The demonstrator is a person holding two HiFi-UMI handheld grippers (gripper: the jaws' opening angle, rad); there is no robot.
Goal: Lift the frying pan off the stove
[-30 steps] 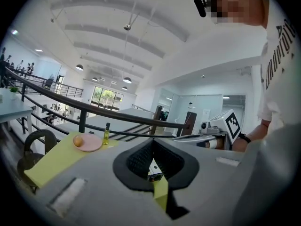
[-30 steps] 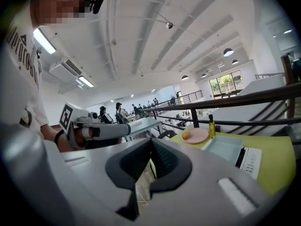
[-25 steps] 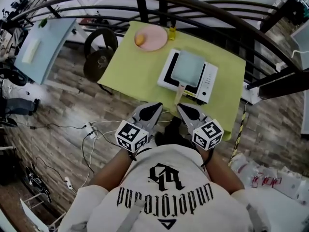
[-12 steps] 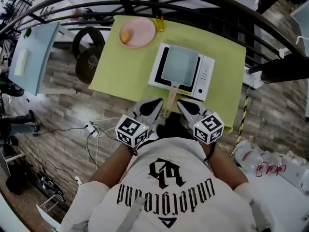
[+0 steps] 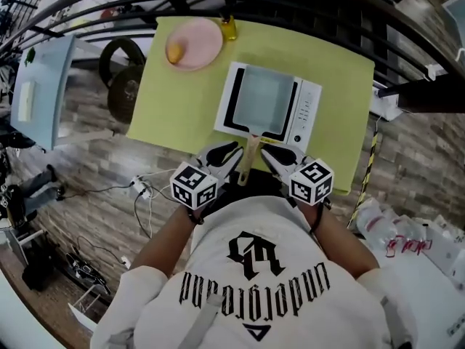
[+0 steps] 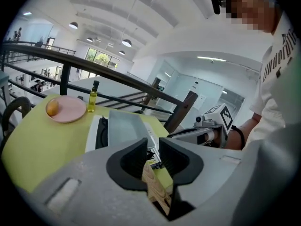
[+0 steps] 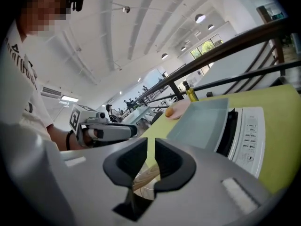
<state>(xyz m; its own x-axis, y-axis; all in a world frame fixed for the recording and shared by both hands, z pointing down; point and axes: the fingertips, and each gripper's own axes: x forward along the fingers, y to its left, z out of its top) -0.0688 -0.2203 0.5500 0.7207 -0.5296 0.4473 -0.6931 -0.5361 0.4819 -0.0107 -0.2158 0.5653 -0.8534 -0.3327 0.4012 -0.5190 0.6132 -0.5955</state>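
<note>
Pan [image 5: 263, 102] matt grey metal w/ wood-grain handle [image 5: 251, 158]; stove [image 5: 306, 112] glossy white plastic.

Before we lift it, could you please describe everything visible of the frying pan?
The frying pan is a shallow, square, pale grey-blue pan, apparently empty, with a light wooden handle. It sits level on the black-topped white stove on the yellow-green table, its handle pointing toward the person, past the stove's near edge.

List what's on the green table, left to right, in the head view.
pink plate → oil bottle → frying pan → stove's control panel
</note>
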